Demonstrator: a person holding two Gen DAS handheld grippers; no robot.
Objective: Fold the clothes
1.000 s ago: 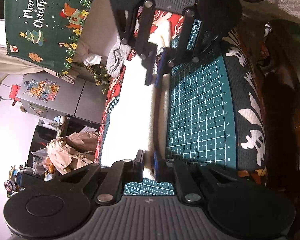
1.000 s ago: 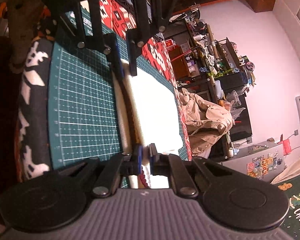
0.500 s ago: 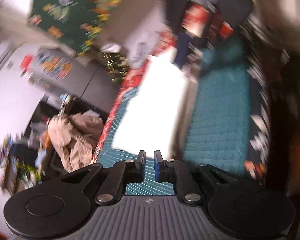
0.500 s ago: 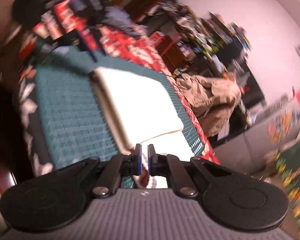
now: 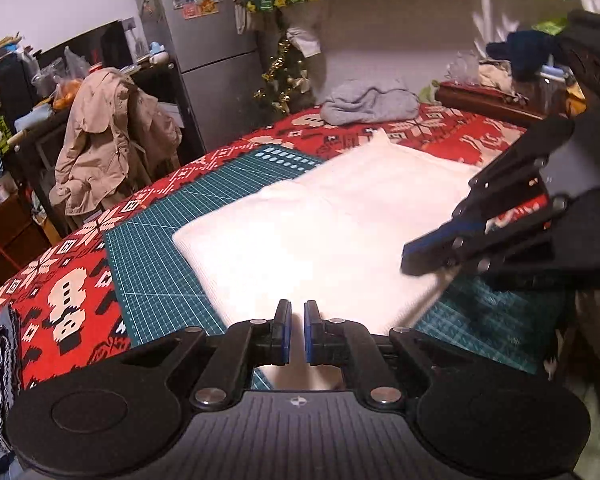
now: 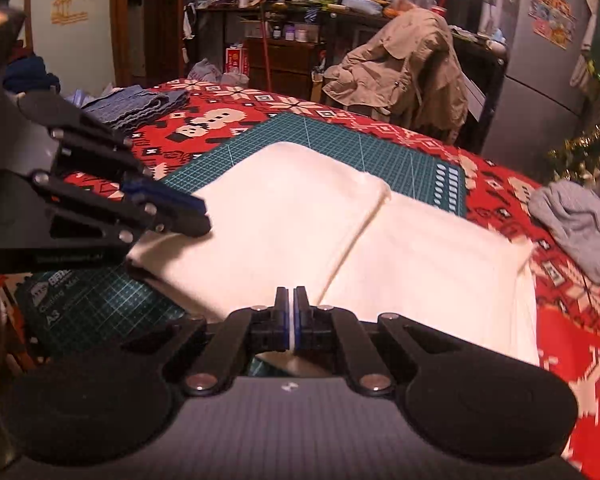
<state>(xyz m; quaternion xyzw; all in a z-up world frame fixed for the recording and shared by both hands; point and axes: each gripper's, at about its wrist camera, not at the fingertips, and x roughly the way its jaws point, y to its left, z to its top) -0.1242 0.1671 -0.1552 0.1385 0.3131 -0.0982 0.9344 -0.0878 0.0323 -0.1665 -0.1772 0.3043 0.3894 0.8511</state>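
Note:
A folded white garment (image 5: 332, 232) lies flat on the green cutting mat (image 5: 152, 264); it also shows in the right wrist view (image 6: 300, 224). My left gripper (image 5: 297, 330) sits at the garment's near edge, its jaws a small gap apart with white cloth showing between them. My right gripper (image 6: 291, 318) is shut on a thin white fold of the garment's near edge. Each gripper shows in the other's view, the right one (image 5: 424, 252) and the left one (image 6: 196, 220) both low over the cloth.
The mat lies on a red patterned cloth (image 5: 68, 292). A grey garment (image 5: 370, 102) lies at the far end, folded denim (image 6: 136, 106) at the other. A chair with a tan jacket (image 5: 108, 140) and a fridge (image 5: 196, 40) stand beyond.
Both grippers have swung from lying along the garment's fold, facing each other, to its near edge. The garment now lies flat and folded on the mat.

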